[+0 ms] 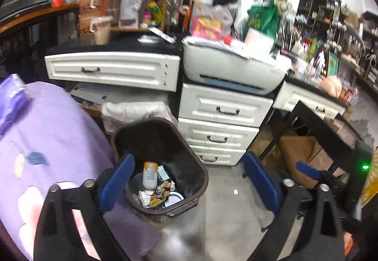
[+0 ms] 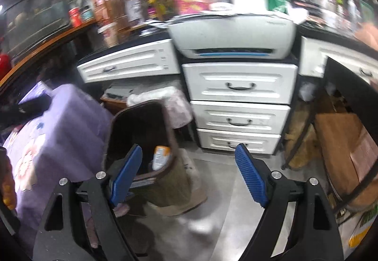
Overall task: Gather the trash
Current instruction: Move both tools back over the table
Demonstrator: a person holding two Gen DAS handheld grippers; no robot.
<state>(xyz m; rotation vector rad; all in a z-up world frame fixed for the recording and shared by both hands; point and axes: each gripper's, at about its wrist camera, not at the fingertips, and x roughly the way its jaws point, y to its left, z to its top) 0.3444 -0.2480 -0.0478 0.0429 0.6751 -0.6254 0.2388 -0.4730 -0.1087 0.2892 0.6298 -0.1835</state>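
Both grippers' jaws spread, empty, above one bin [image 1: 200, 180] holding seemingly one bottle [image 1: 150, 176].

Grey concrete floor [image 1: 219, 213] carries a brown trash bin [image 1: 189, 166] at 9 o'clock of the white drawer unit [image 1: 222, 124]; a small paper scrap [image 1: 235, 191] lies at 6 o'clock.

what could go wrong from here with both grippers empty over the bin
1. The bin looks tilted against the purple bedding; a nudge from the left gripper might tip it and spill the bottle.
2. The small white scrap on the floor is easily overlooked.
3. The right gripper could bump the drawers.
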